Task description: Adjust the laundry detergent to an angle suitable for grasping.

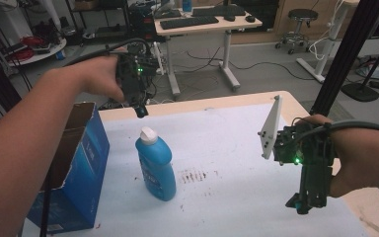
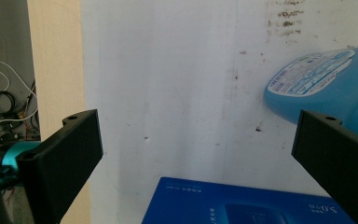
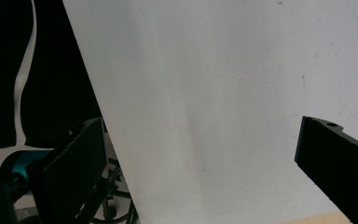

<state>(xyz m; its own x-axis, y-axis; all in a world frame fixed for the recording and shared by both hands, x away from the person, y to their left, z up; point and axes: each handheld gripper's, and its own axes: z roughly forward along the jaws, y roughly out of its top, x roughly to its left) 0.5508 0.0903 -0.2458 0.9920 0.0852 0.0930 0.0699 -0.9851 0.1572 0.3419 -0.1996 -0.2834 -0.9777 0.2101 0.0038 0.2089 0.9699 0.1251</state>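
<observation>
The right gripper (image 3: 200,163) looks down on a white table cover (image 3: 223,84) that takes up most of the frame. Its two black jaws rise from the bottom corners, spread wide with nothing between them. The cover is faintly marked with small specks and a thin blue line near the top right corner. A strip of tan table edge (image 3: 307,218) shows at the bottom between the jaws. The cover's left edge runs as a slant from the top down to the bottom. Beyond it lies a dark floor (image 3: 51,70), crossed by a pale cable (image 3: 23,79). A teal part (image 3: 18,161) sits at the base of the left-hand jaw.
</observation>
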